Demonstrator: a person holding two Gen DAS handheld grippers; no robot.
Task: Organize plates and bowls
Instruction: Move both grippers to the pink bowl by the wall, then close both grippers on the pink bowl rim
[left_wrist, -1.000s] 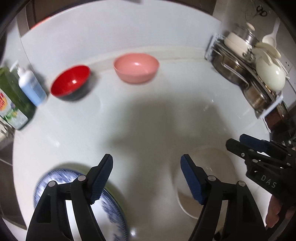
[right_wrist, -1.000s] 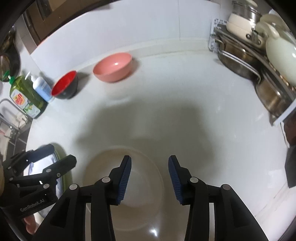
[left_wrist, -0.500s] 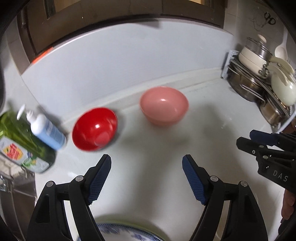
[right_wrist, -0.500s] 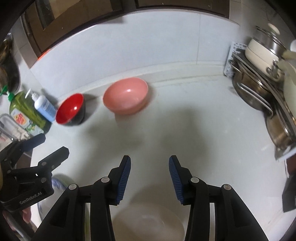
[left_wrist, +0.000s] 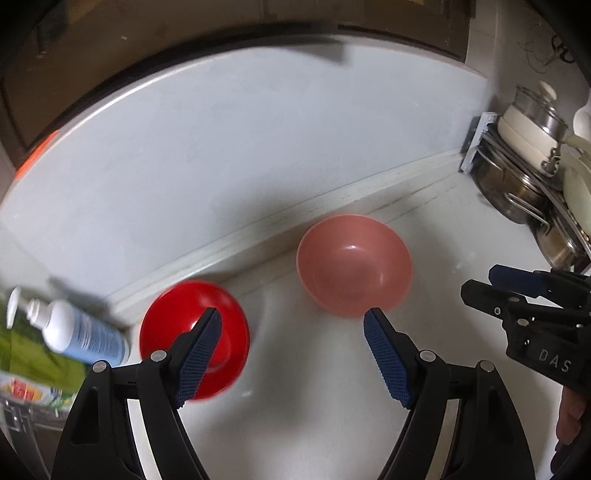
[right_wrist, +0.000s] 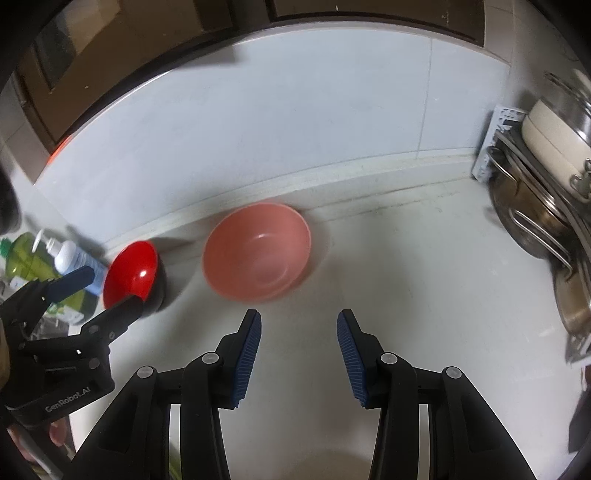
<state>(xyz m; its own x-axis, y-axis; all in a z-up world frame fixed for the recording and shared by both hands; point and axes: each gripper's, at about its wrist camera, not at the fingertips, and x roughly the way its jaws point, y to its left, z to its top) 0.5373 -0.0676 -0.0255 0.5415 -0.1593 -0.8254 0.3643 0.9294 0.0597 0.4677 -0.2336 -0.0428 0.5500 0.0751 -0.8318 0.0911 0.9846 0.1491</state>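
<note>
Bottles stood at the worktop's left edge: a green plastic detergent bottle (right_wrist: 26, 254) and, just beside it, a white pump bottle with a blue label (left_wrist: 79, 334). Next along the back edge sat a glossy red round bowl with a black outside (right_wrist: 131, 273), upright, and near it on the right a larger pale pink plastic bowl (right_wrist: 258, 251), also upright, the two apart. The left gripper (left_wrist: 291, 354) hung above the white stone worktop (right_wrist: 424, 266) with its blue-padded jaws spread wide and nothing between them, its left finger crossing the red bowl in the left wrist view. The right gripper (right_wrist: 299, 350) hung released in front of the pink bowl, grasping nothing. Steel pots on a wire rack (right_wrist: 535, 206) filled the right edge.
</note>
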